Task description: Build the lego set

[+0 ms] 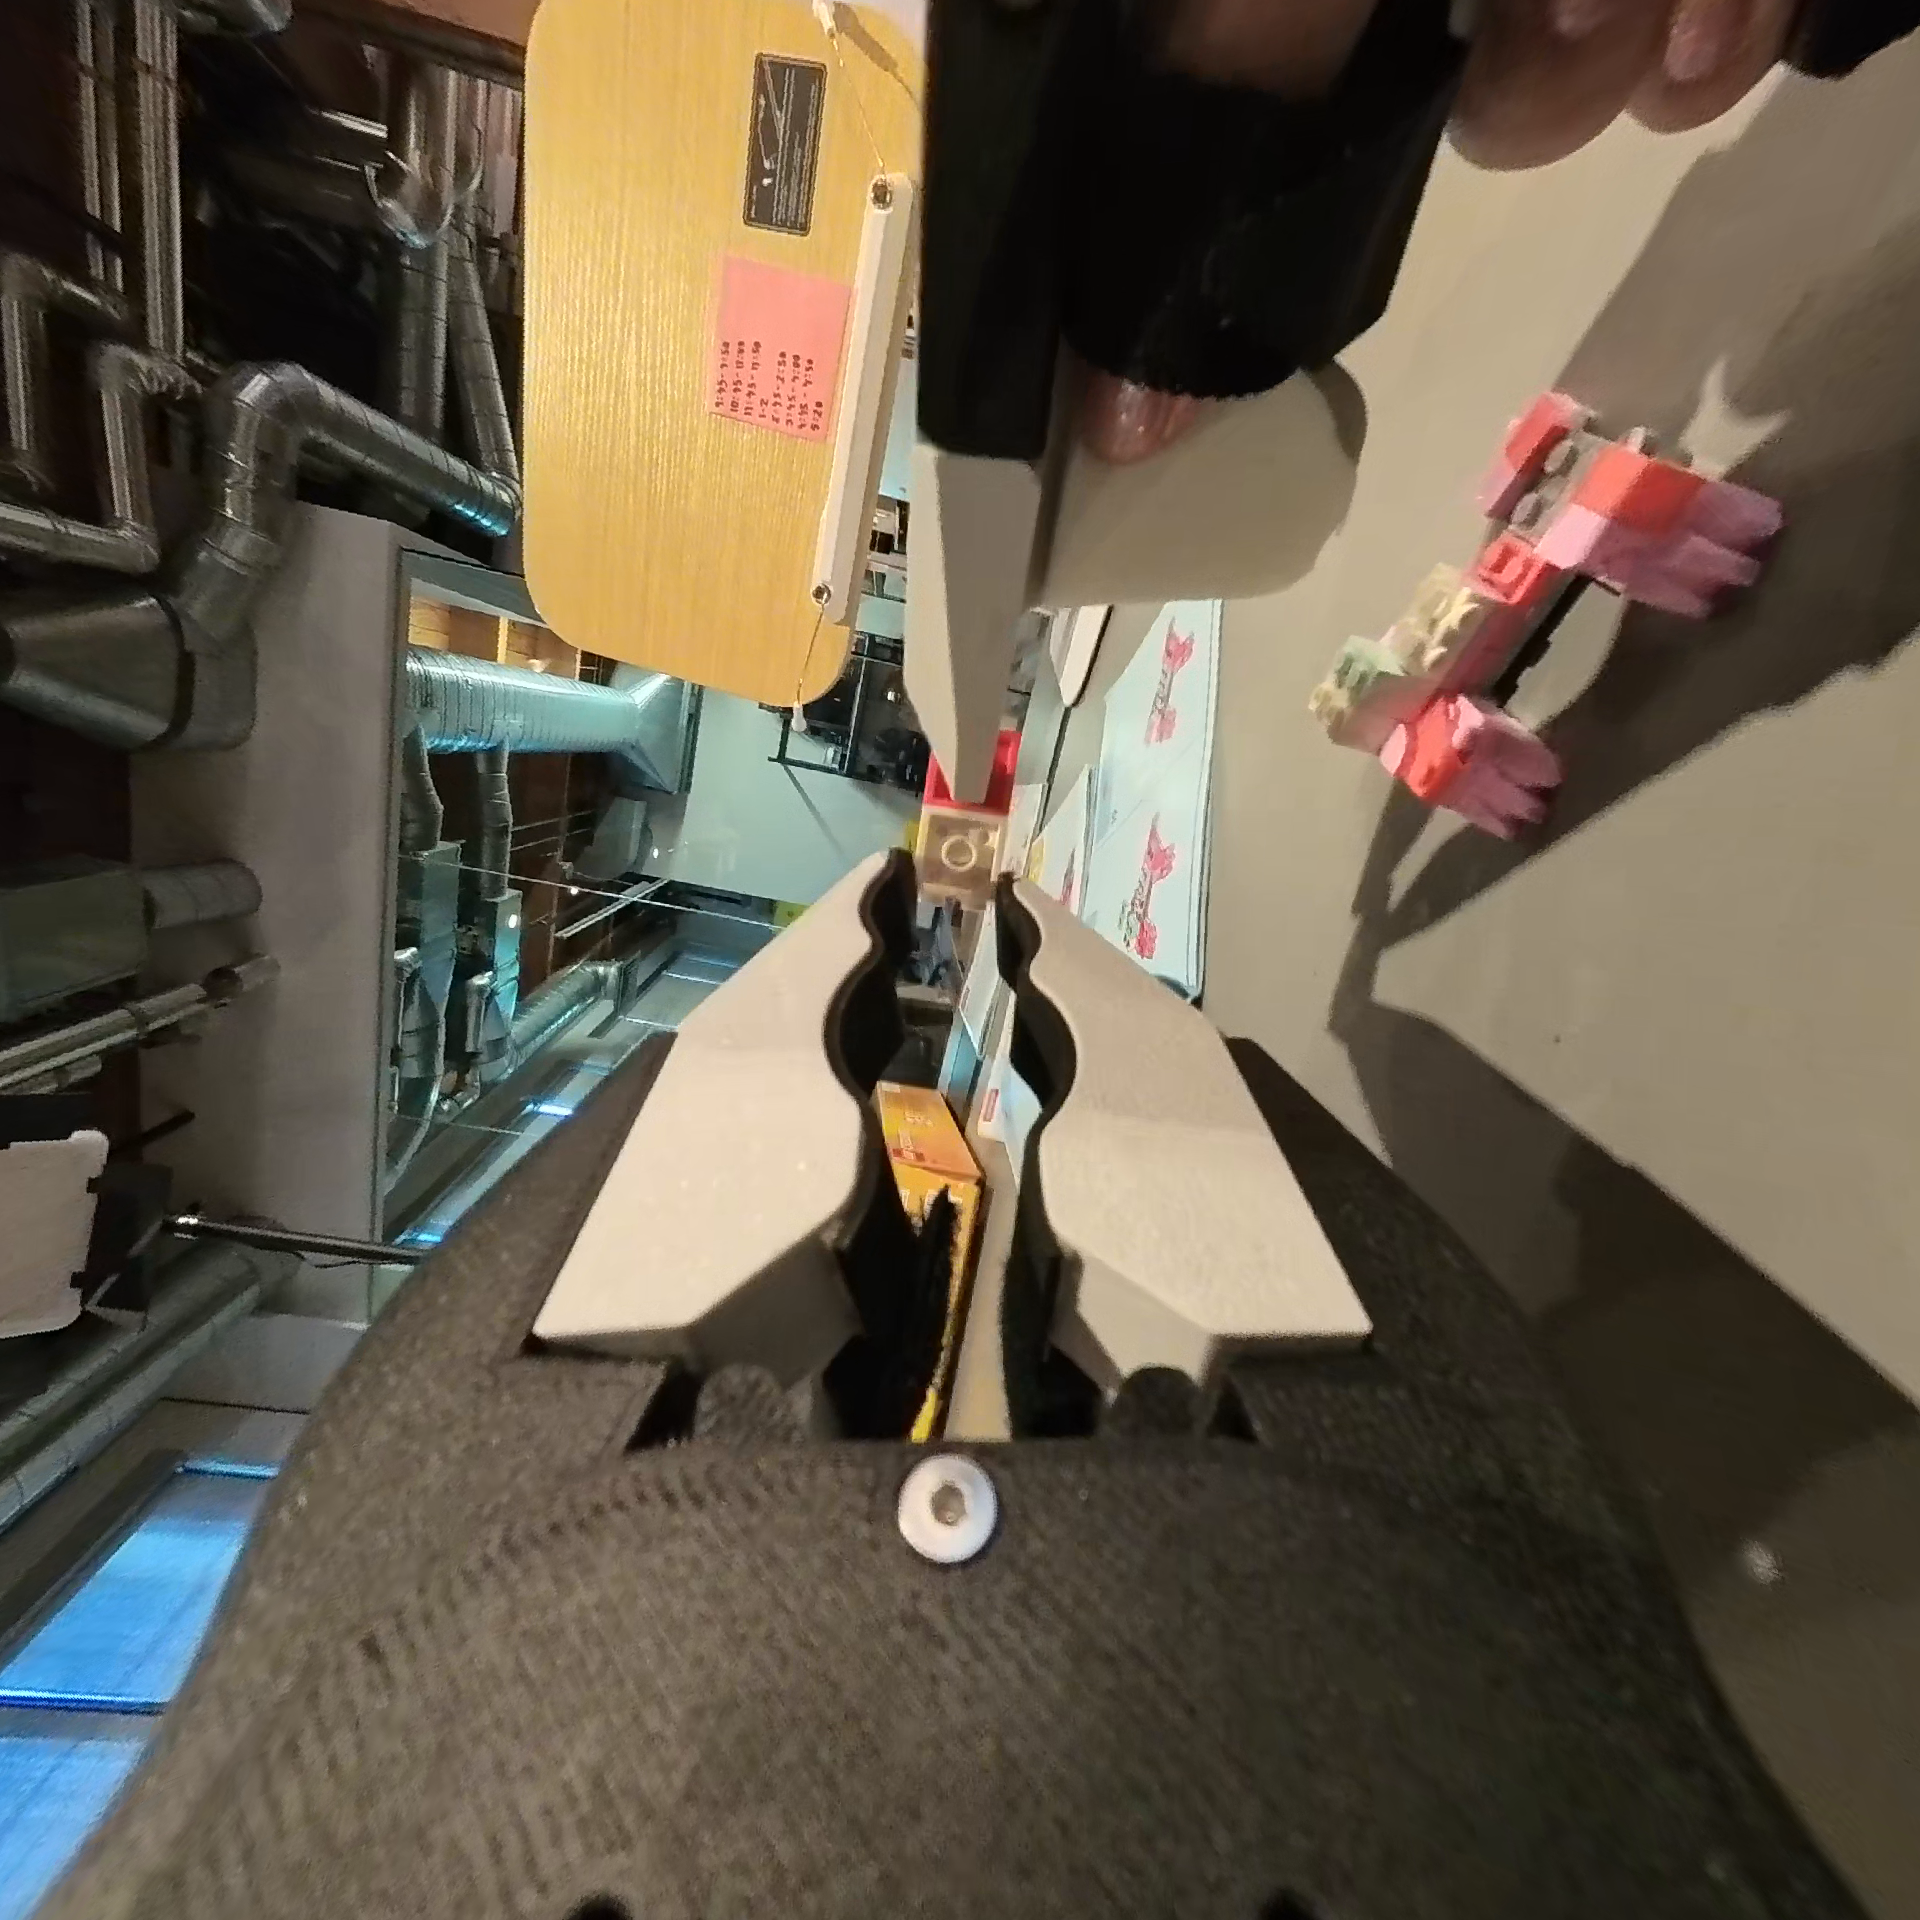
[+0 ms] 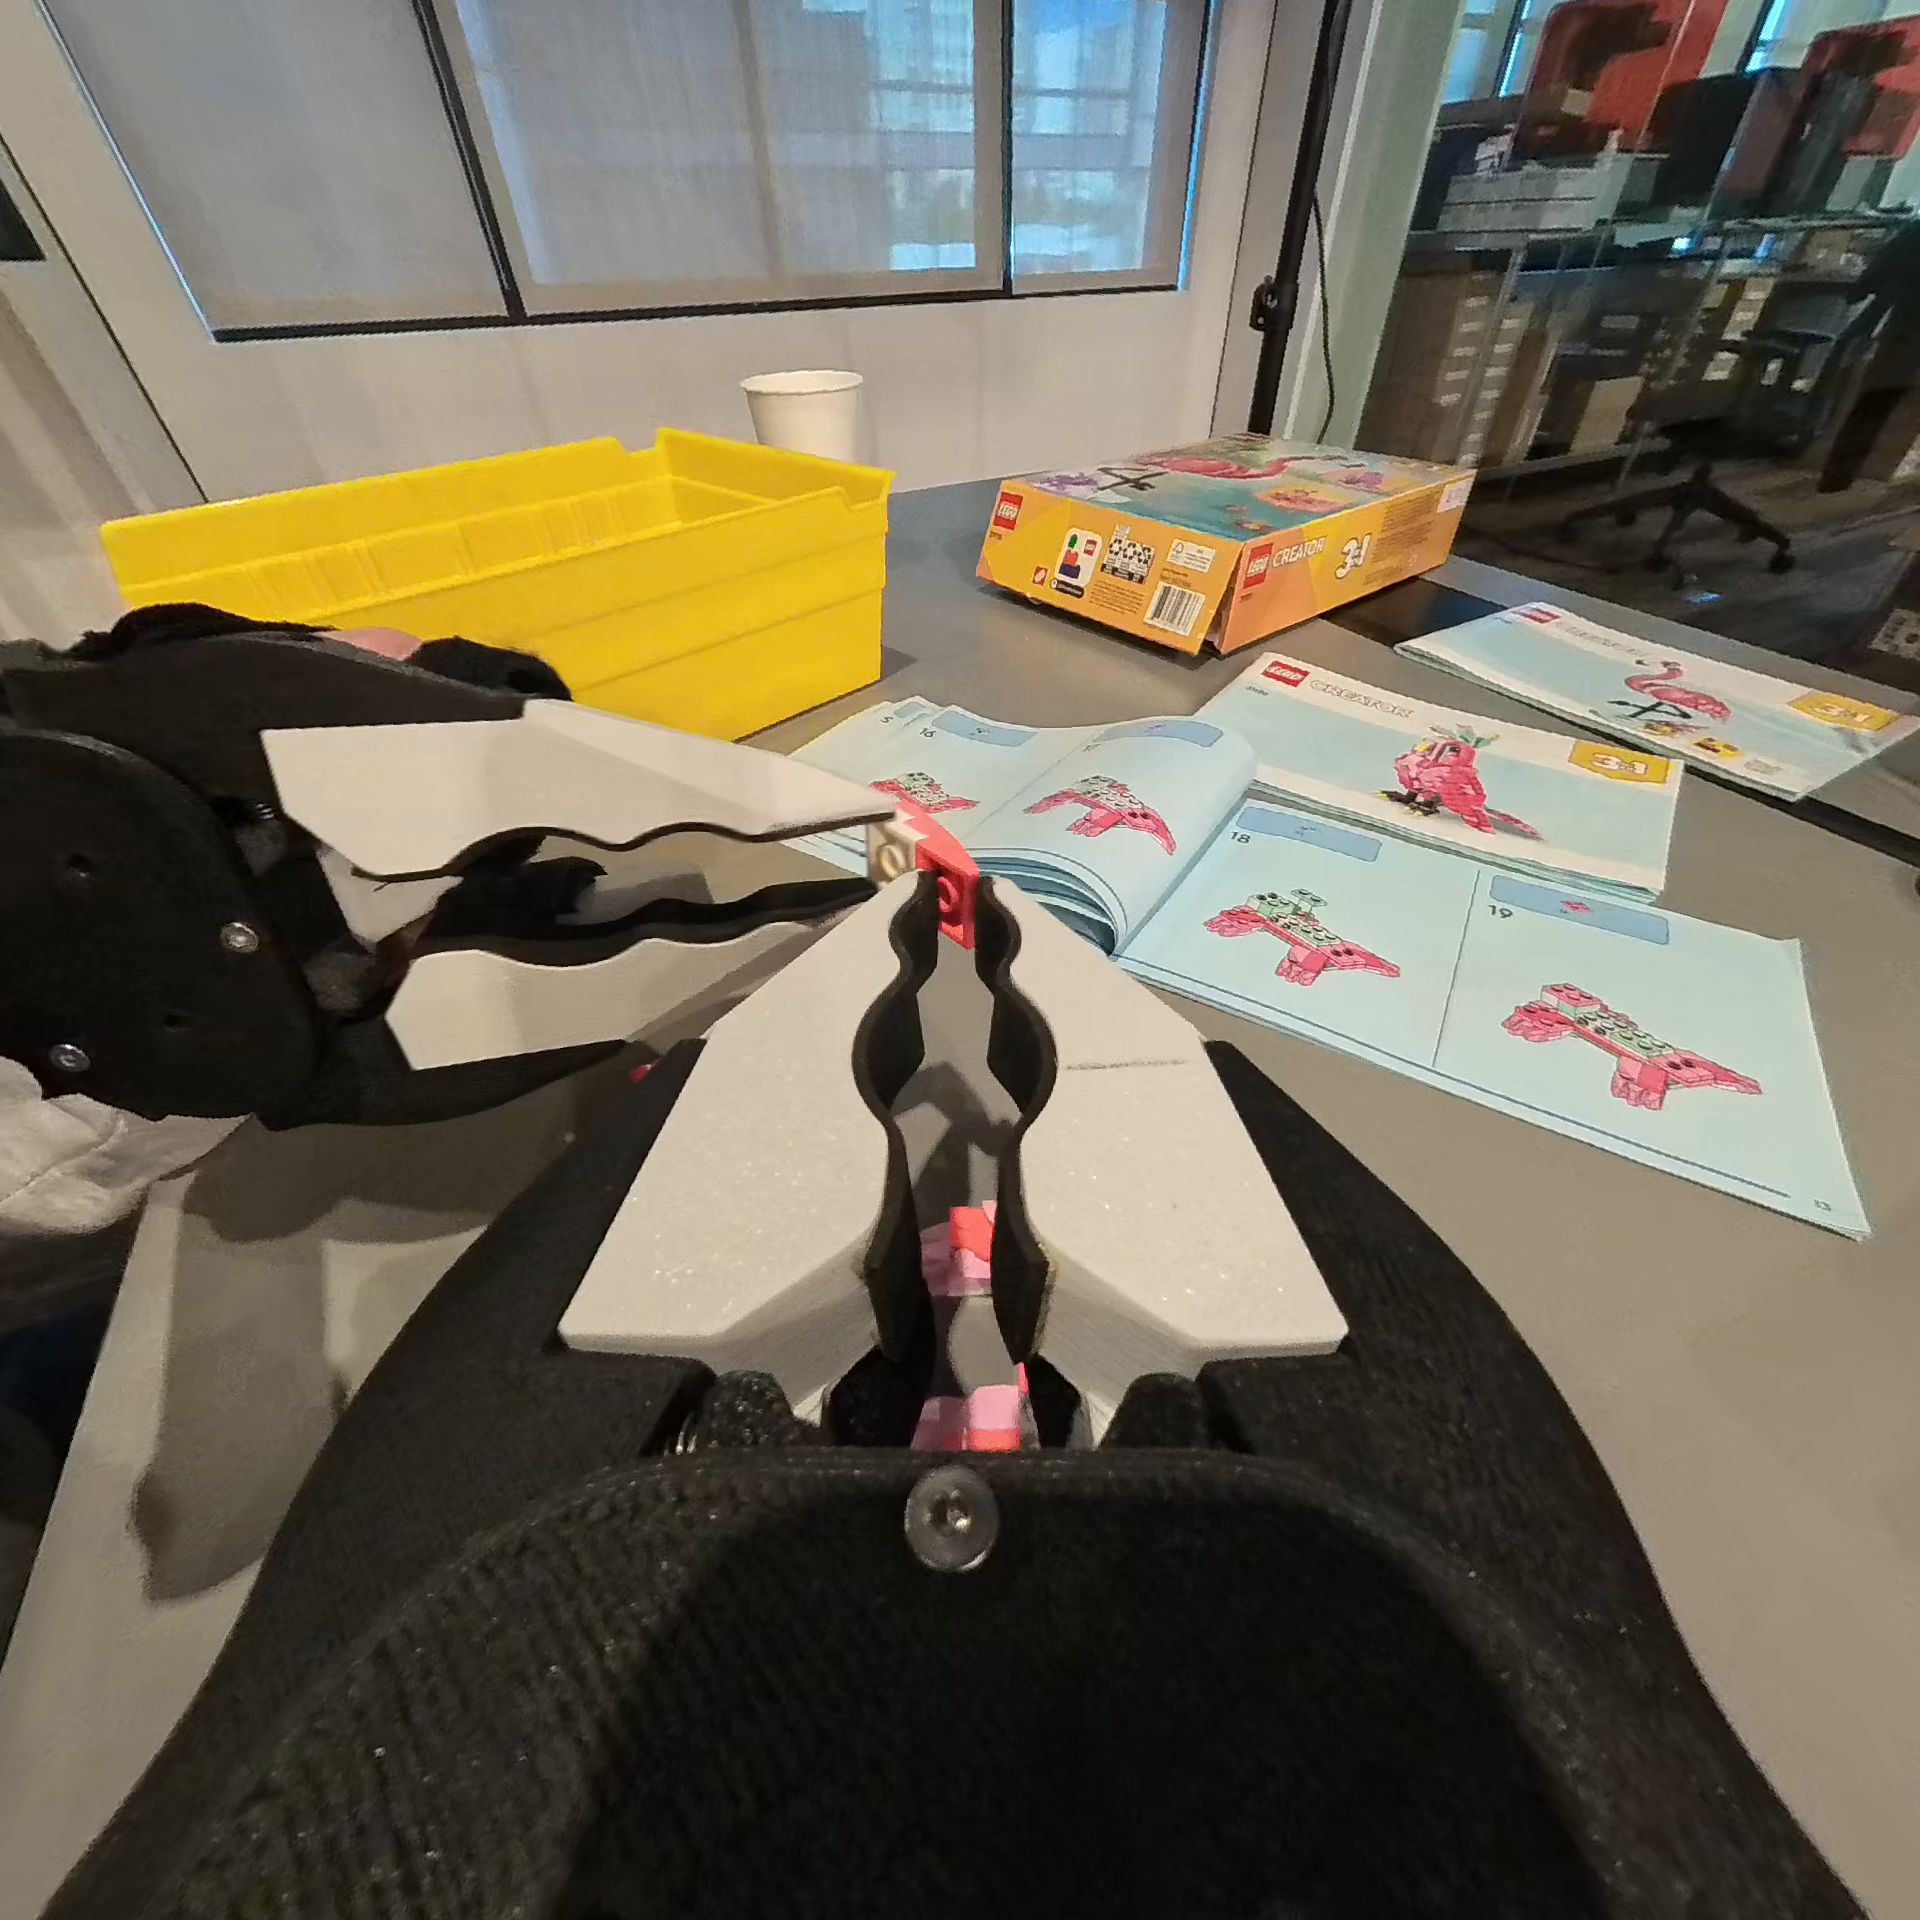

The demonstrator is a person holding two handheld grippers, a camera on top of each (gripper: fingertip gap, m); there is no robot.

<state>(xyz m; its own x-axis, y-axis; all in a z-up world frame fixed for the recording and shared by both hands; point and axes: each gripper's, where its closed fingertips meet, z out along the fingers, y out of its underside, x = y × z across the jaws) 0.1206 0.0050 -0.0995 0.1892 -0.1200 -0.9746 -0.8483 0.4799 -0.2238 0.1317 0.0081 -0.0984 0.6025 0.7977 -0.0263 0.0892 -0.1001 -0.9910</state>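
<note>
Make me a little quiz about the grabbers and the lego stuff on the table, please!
1. True or false: the yellow bin stands beside the paper cup.
2. Which brick does the right gripper pinch: A) red brick B) tan brick C) none?
3. Fill in: the open booklet lies ___ the lego box and the camera.

Key: 1 true. 2 A; the left gripper pinches the tan one. 3 between.
</note>
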